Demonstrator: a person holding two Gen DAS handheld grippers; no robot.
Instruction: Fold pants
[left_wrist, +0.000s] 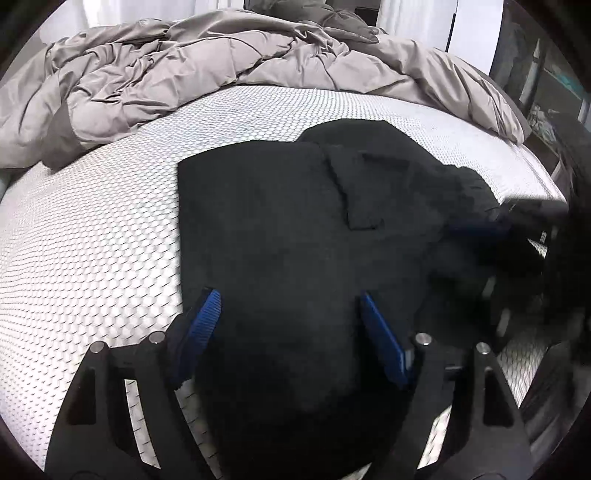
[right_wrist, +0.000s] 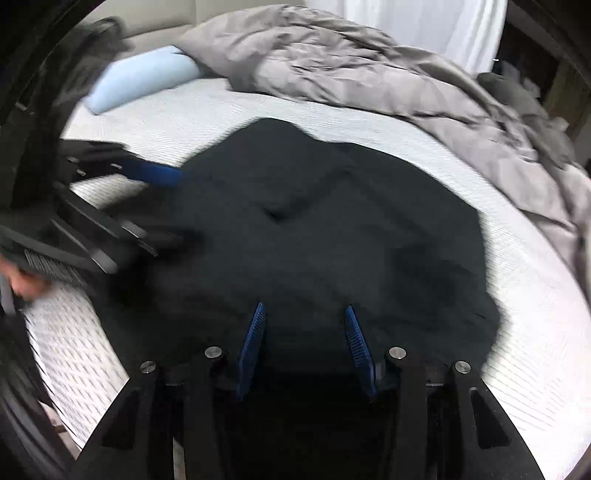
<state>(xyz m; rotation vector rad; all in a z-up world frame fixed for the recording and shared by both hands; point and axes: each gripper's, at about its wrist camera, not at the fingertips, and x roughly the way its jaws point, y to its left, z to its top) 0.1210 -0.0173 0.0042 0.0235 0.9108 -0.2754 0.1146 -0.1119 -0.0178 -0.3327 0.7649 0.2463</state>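
The black pants (left_wrist: 295, 221) lie folded in the middle of a white dotted mattress (left_wrist: 92, 240), with a rumpled grey blanket (left_wrist: 184, 66) along its far edge and a pale blue pillow (right_wrist: 140, 79) near a far corner. White curtains (right_wrist: 424, 26) hang behind the bed. The left gripper (left_wrist: 288, 314) and right gripper (right_wrist: 304, 321) both hover over the pants with jaws wide, holding nothing.

One pair of black fabric pants (left_wrist: 295, 221), one crumpled grey duvet (left_wrist: 166, 66), one pale blue pillow (right_wrist: 144, 77), one white textured mattress (left_wrist: 92, 240), two blue-padded claws: left claw (left_wrist: 288, 306), right claw (right_wrist: 304, 321).
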